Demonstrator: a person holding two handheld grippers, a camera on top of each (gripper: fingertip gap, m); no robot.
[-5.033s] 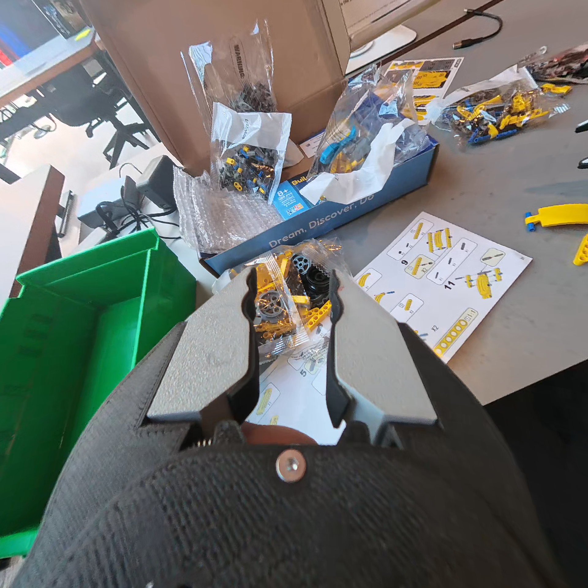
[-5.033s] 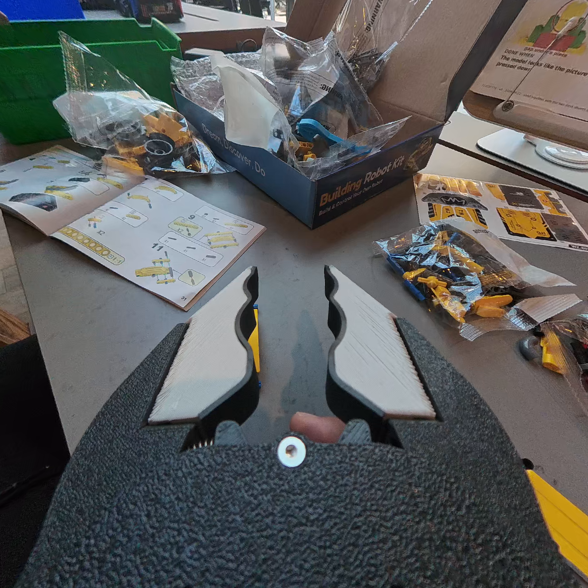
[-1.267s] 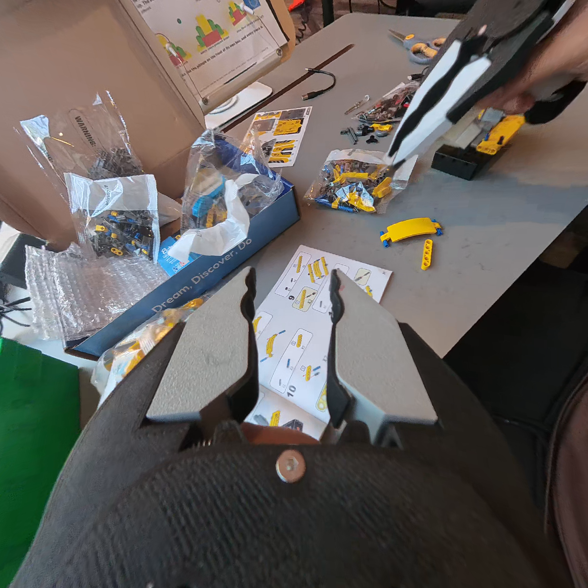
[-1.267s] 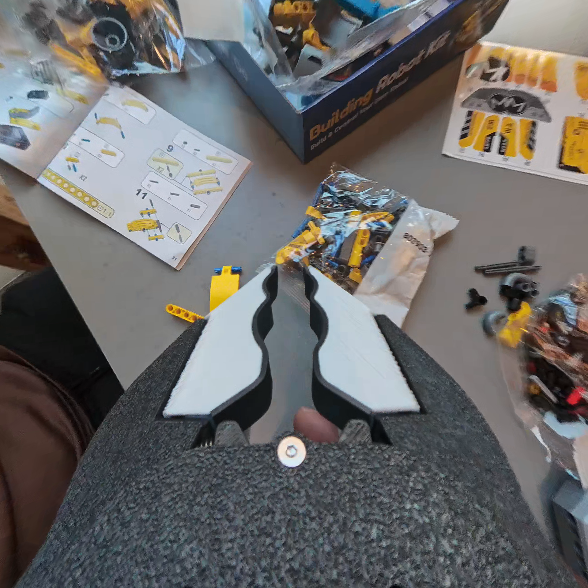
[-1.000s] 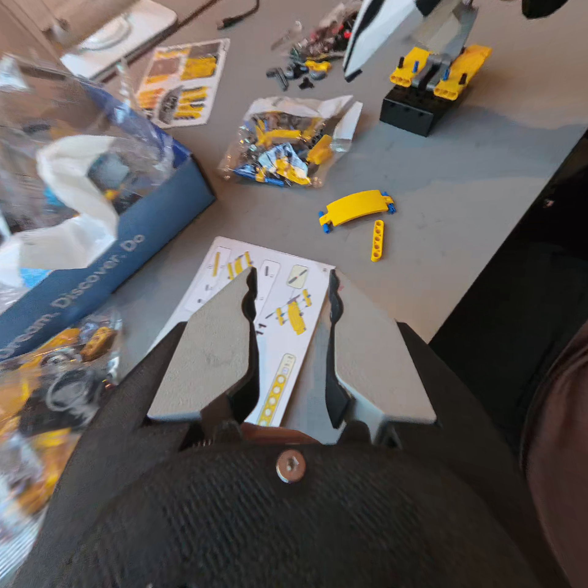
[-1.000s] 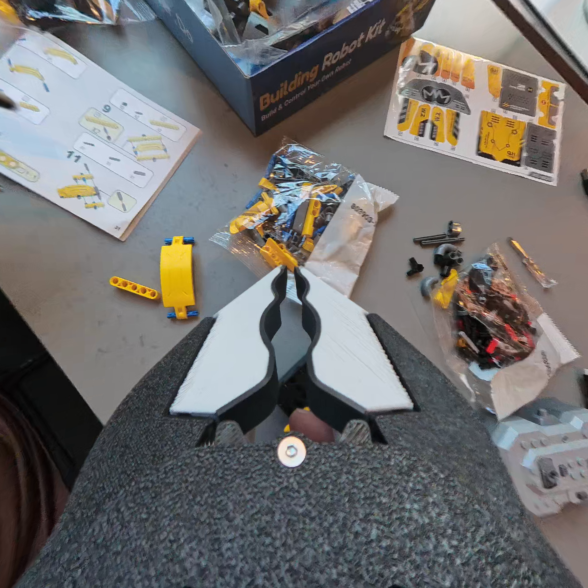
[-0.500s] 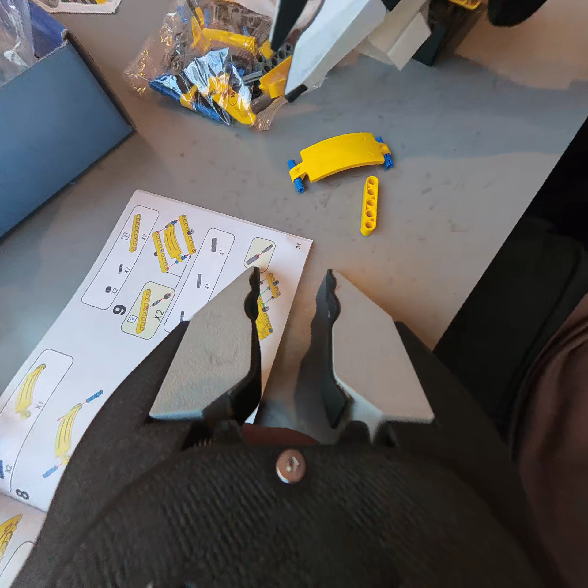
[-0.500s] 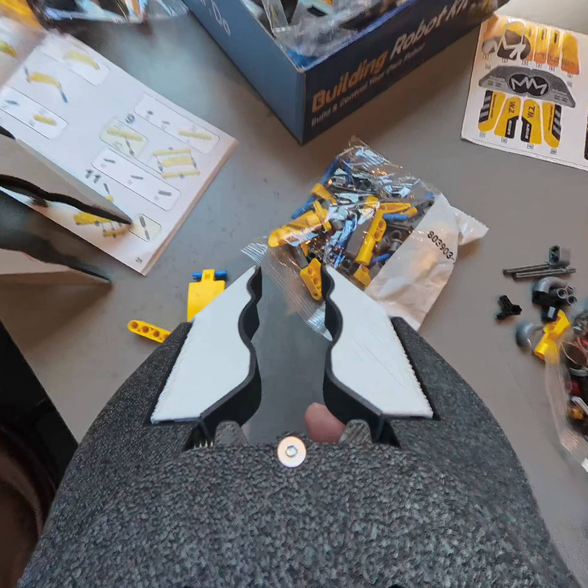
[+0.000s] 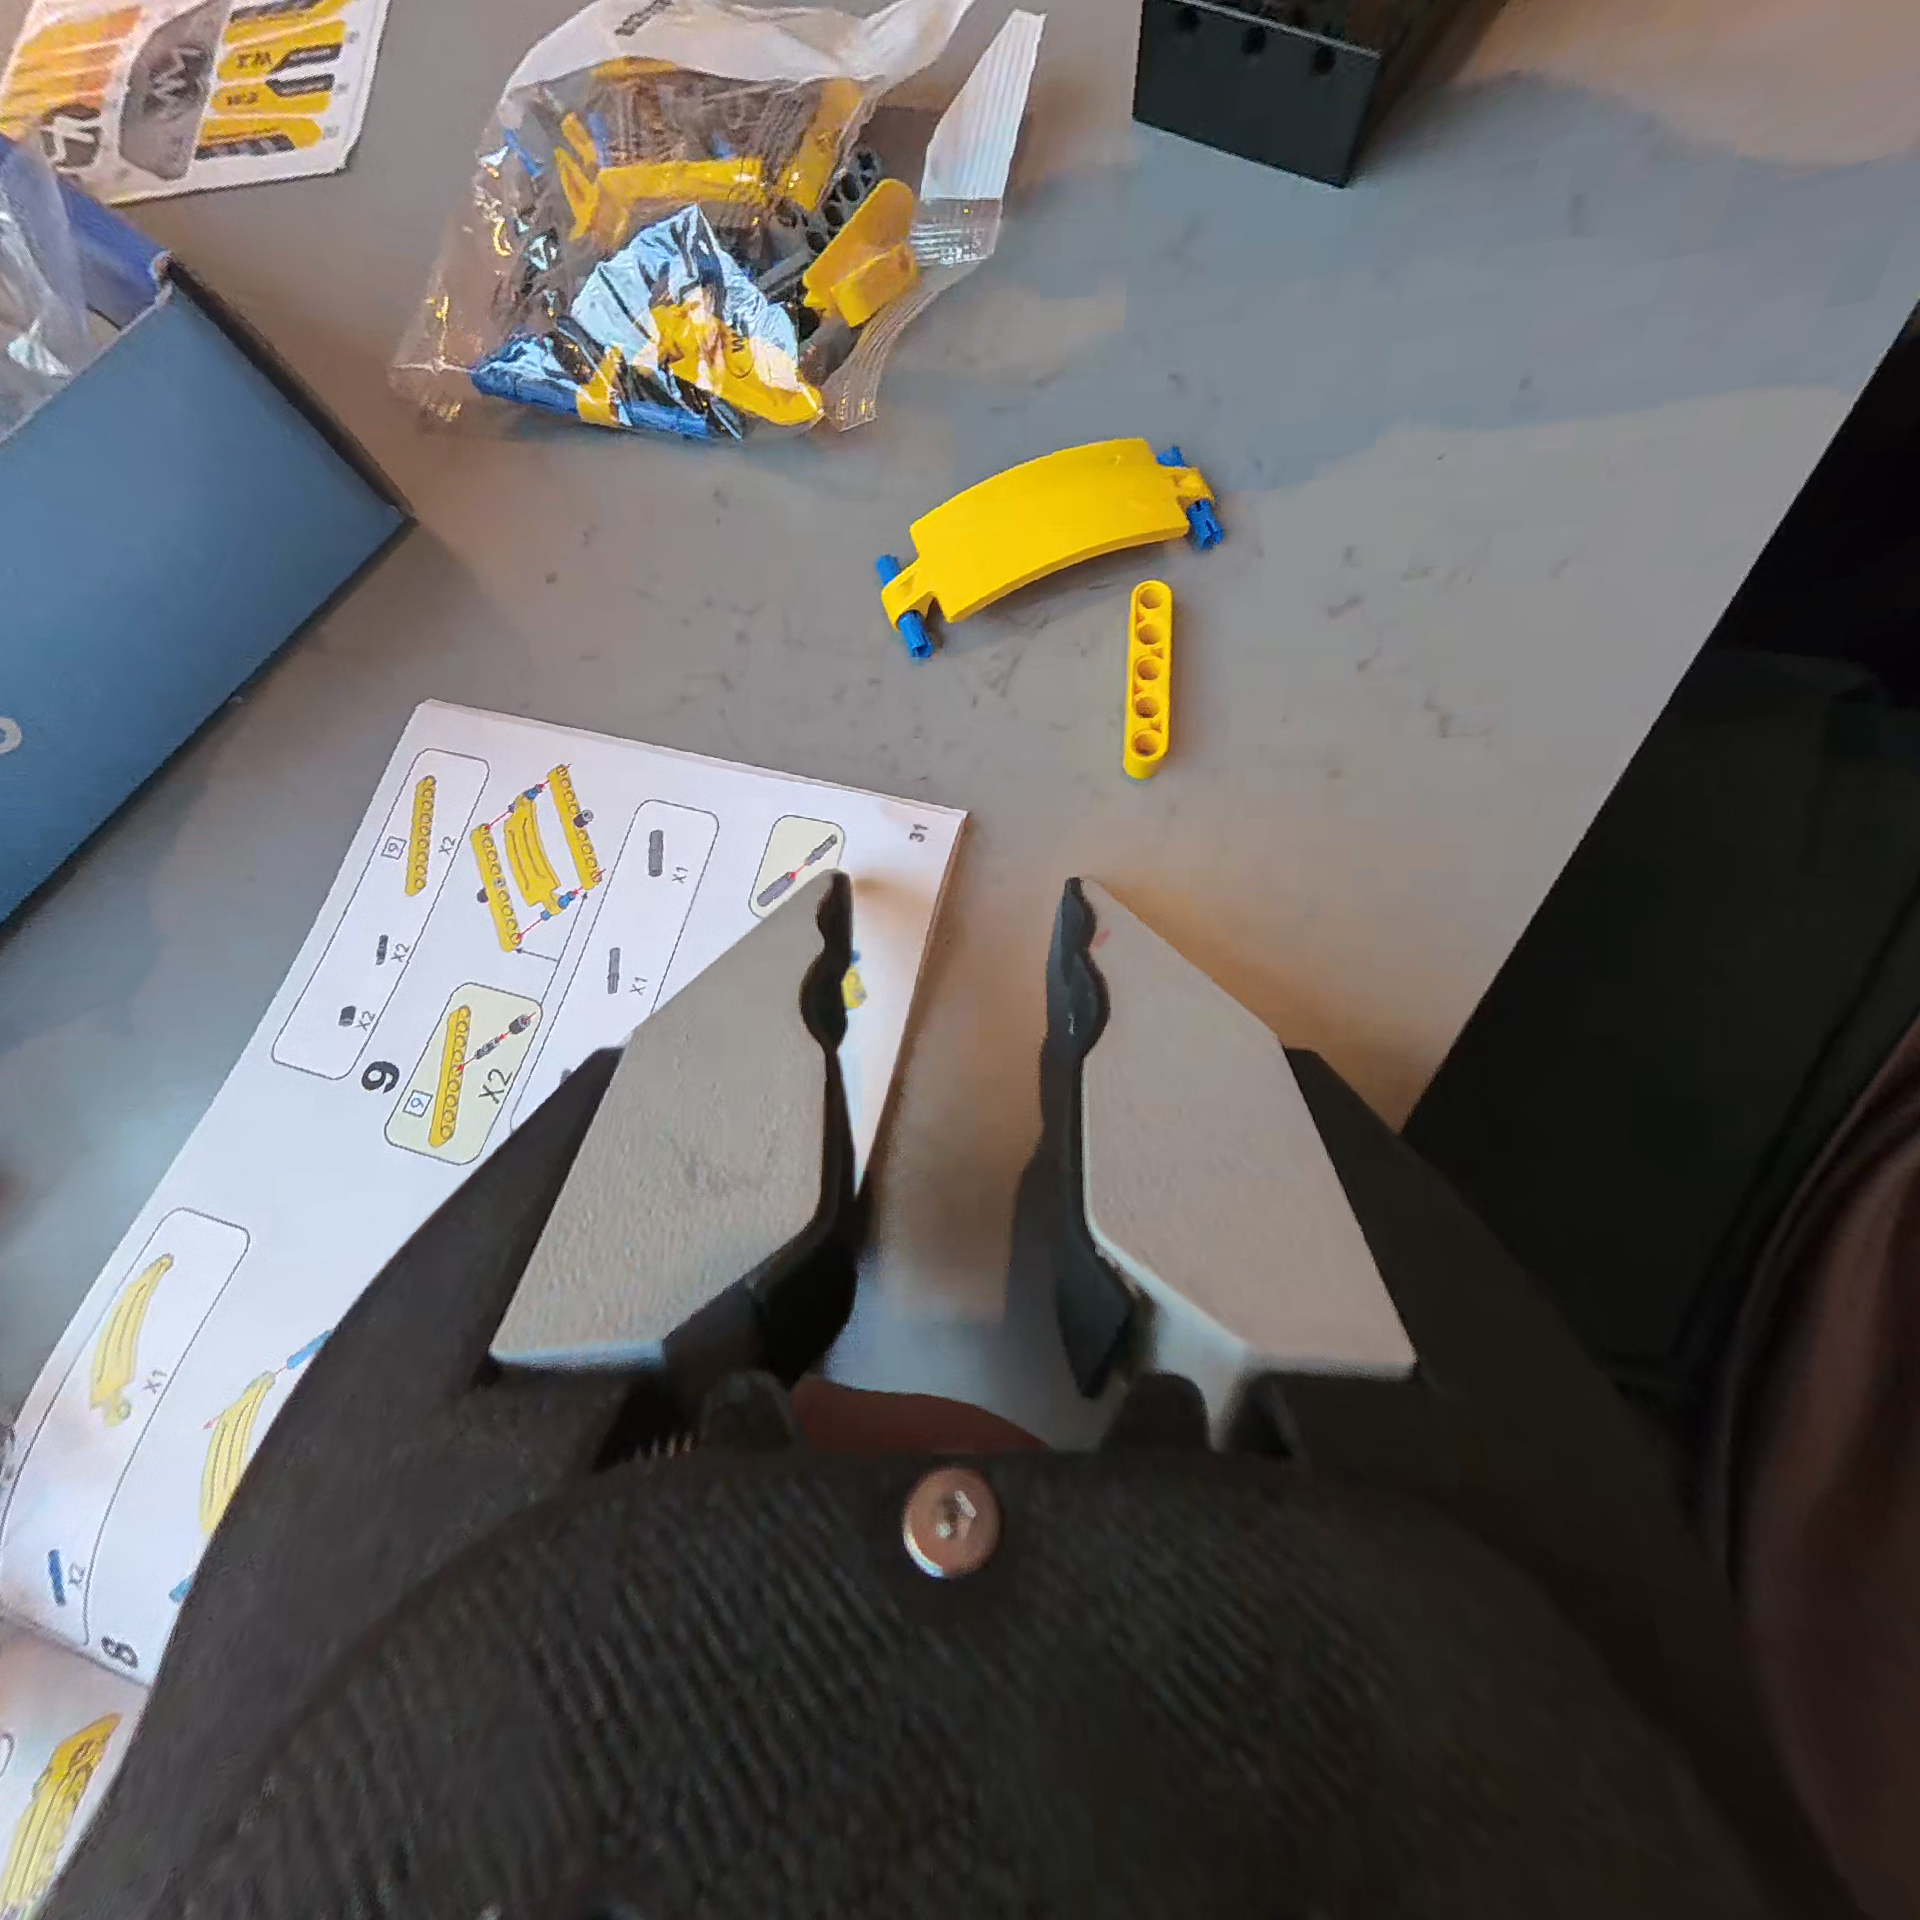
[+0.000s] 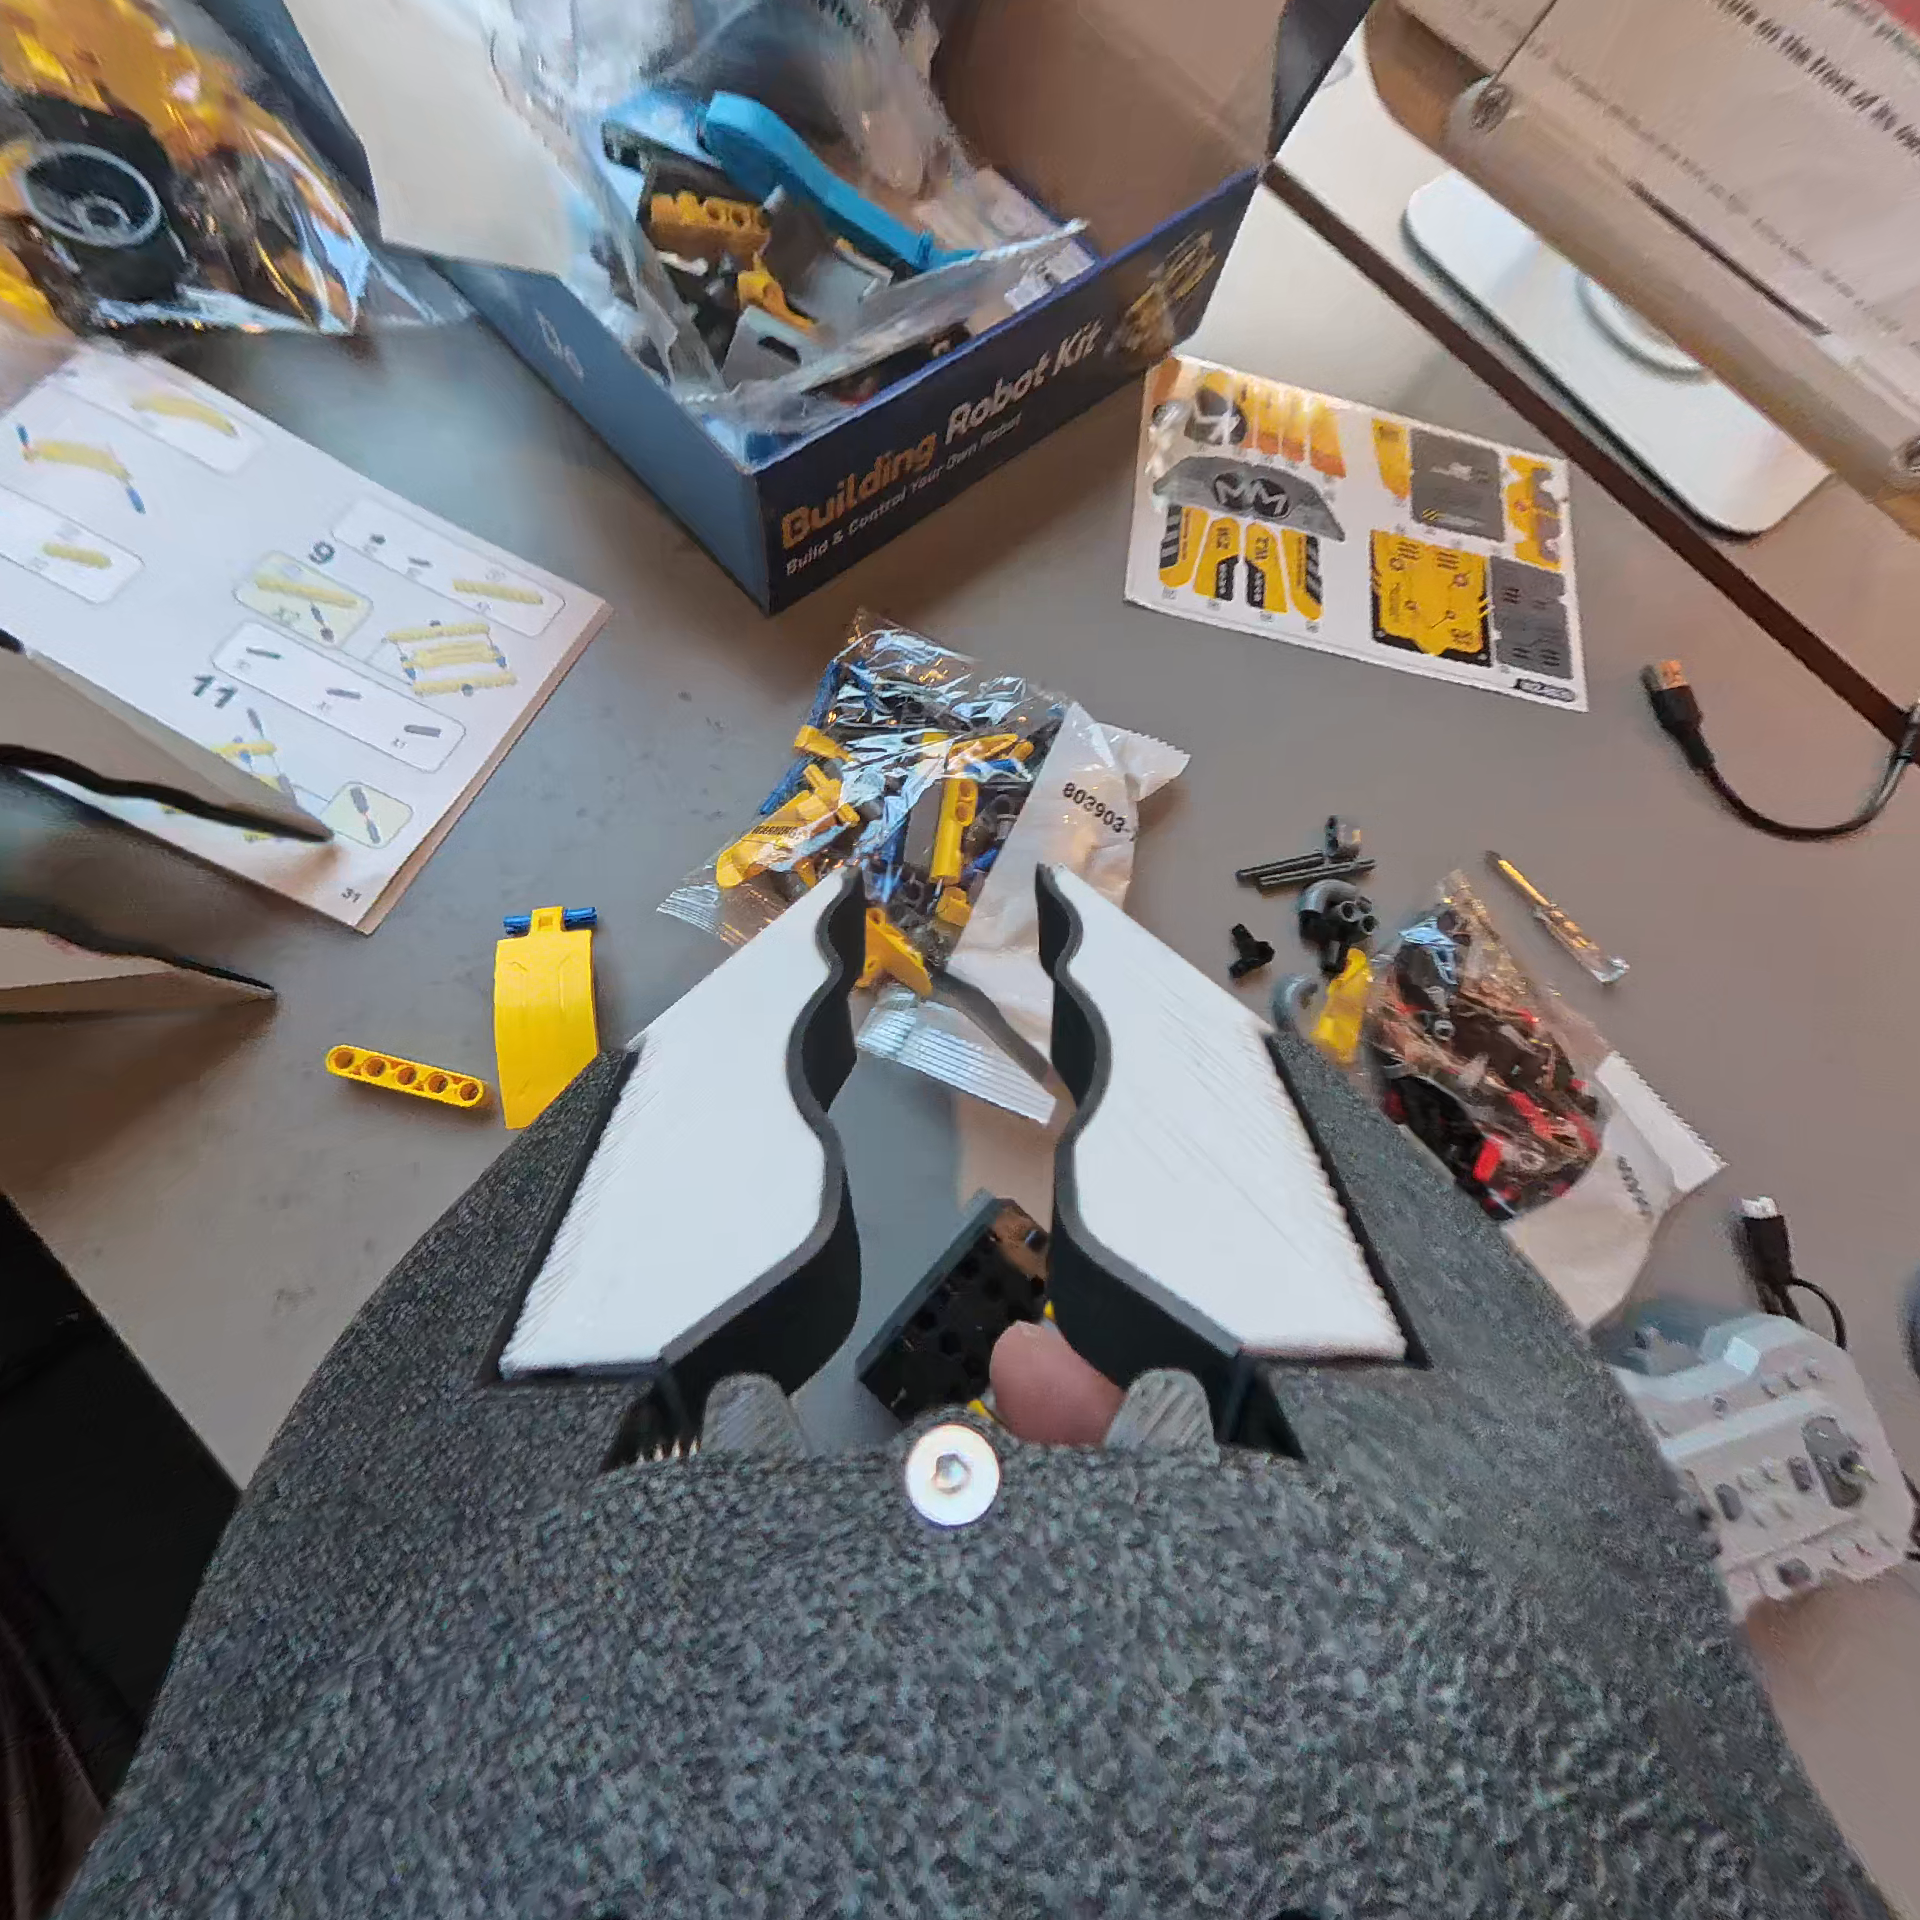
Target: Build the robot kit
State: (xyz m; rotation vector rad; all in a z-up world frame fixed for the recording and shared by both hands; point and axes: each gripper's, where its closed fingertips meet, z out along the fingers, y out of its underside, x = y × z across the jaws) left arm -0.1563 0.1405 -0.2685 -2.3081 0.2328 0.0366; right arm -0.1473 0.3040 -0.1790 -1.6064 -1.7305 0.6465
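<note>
Grippers both empty w/ fingers spread. Left gripper hangs low over the corner of the open instruction booklet on the grey table, one finger above the page, the other past its edge; touching or not, can't tell. Just beyond it lie a curved yellow panel w/ blue pins and a short yellow beam, side by side, near but apart.

Right gripper hovers above a clear bag of yellow and blue parts, pinching nothing. Black block w/ holes shows under its body.

As for progress: only the panel w/ pins looks put together; beam loose, several bags still full, incl. a red-and-black one. Sticker sheet looks unused. Blue kit box still holds bagged pieces. Early stage, by my read.
</note>
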